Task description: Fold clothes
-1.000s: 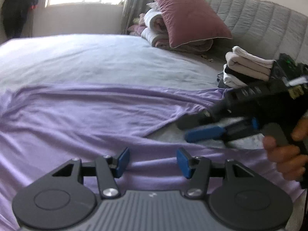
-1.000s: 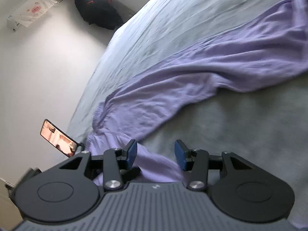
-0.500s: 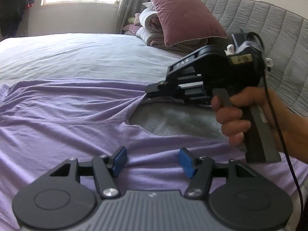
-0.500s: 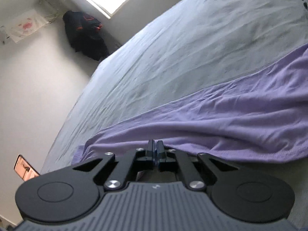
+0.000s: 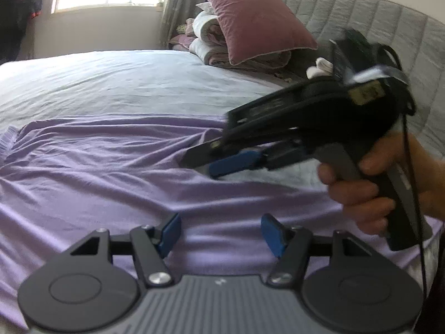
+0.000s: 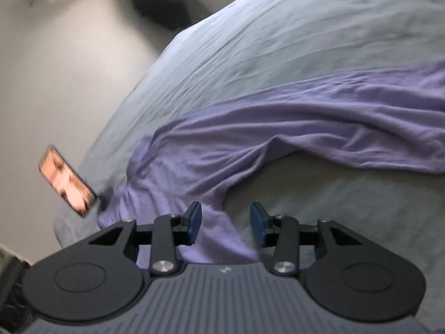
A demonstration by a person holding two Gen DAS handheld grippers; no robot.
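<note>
Bed: covered with a pale grey sheet and backed by a quilted grey headboard. At its head, a mauve pillow leans on a pile of rolled bedding.

Purple garment: spread flat and creased across the near half of the bed, a ribbed hem at its far left edge. In the right wrist view the cloth runs diagonally, a narrower part reaching under the tool.

Right tongs: held in a person's hand on a pistol-style grip, angled down toward the garment's inner edge; blurred. From their own camera the blue pads stand apart and are widening, with a strip of purple cloth lying under the gap, not pressed.

Left tongs: hover low over the garment's near part, pads well apart and widening, nothing gripped.

Phone: lit screen, standing tilted at the bed's edge, blurred.
</note>
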